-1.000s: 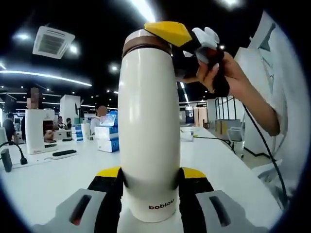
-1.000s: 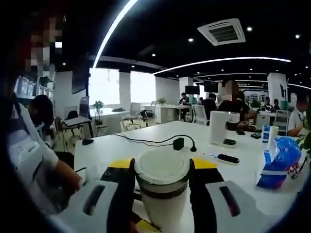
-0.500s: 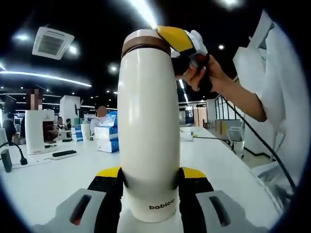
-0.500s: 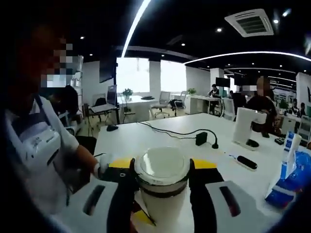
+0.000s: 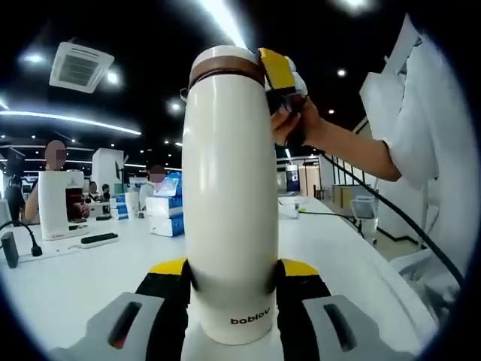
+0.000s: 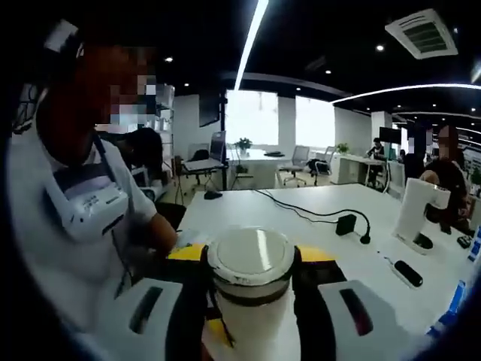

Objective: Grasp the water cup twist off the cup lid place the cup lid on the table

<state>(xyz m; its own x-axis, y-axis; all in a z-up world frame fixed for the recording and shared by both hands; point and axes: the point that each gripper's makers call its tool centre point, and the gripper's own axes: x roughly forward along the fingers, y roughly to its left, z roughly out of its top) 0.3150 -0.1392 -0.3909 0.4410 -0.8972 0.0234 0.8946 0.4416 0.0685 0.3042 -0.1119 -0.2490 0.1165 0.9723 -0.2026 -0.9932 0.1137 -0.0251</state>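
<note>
Left gripper view: one water cup [image 5: 229, 188], tall, cream-white, smooth glossy shell, upright above the white desk [image 5: 68, 282]. The left tongs [image 5: 231, 289] clamp its lower body just above the printed brand name, one jaw on each side. Around the top of the cup runs a brown band, the cup lid [image 5: 225, 66]; the right tongs [image 5: 279, 71], held in a hand [image 5: 301, 128], meet the lid from the side. Handling, by judgement: rigid wall, probably metal, moderate weight, slick finish liable to turn in the jaws under torque, so the low grip should hold firm. Right gripper view: the cup lid [image 6: 250, 259], seen from above, a round pale disc with a dark rim below, sits between the right tongs [image 6: 250, 282], which are closed on its edge. Best hold for twisting, by judgement: the rim of the lid, squarely across its width.
</note>
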